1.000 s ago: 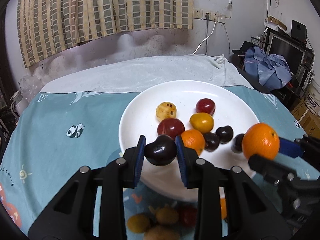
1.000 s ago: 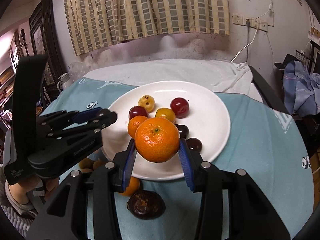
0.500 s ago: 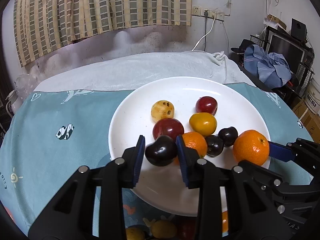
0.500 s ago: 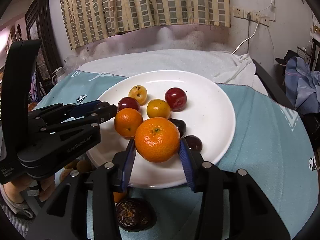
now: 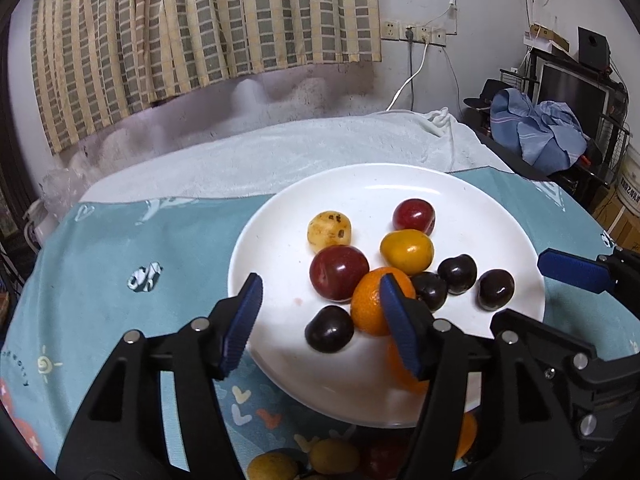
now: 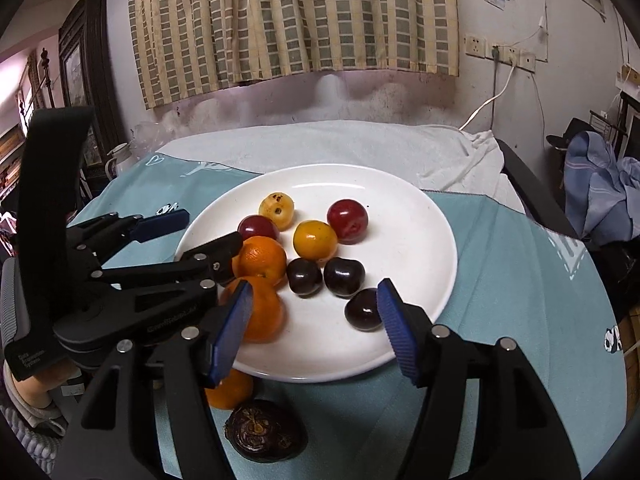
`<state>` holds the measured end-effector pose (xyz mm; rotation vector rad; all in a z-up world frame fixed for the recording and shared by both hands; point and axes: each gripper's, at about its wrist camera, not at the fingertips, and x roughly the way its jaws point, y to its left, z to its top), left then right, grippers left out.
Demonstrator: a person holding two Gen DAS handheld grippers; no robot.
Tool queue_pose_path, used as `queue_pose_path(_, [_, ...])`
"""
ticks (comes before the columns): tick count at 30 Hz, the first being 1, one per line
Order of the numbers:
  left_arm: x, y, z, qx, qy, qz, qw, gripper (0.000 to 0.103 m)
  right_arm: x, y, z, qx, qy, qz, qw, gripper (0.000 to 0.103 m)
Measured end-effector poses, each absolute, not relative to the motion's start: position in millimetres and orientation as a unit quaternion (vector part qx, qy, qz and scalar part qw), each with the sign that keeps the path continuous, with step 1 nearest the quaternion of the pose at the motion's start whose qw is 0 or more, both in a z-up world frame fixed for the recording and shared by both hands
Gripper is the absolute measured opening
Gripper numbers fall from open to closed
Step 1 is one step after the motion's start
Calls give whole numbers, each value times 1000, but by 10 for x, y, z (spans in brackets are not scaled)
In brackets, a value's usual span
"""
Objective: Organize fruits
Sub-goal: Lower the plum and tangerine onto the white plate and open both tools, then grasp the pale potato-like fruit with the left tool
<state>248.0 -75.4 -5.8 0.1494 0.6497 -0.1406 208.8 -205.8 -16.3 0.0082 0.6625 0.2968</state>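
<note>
Fruits lie together on the white plate (image 5: 500, 216) atop the teal cloth (image 5: 120, 248): a dark cherry (image 5: 329, 328) rests between the spread blue pads of the left gripper (image 5: 320, 328), untouched by either. The right gripper (image 6: 312, 322) has also just been opening, and the mandarin (image 6: 262, 312) sits on the plate against its left pad, free of the other. More fruit, including a brown wrinkled one (image 6: 262, 434), waits on the cloth near the plate's edge.
</note>
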Motion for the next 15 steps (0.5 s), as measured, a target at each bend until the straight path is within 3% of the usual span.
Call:
queue_pose_path(4, [2432, -727, 18, 74, 314, -64, 944, 70, 2044, -2083, -130, 9, 322, 143, 936, 64])
queue_pose_path(15, [1716, -272, 197, 49, 344, -54, 936, 70, 1458, -2256, 162, 64, 311, 151, 936, 64])
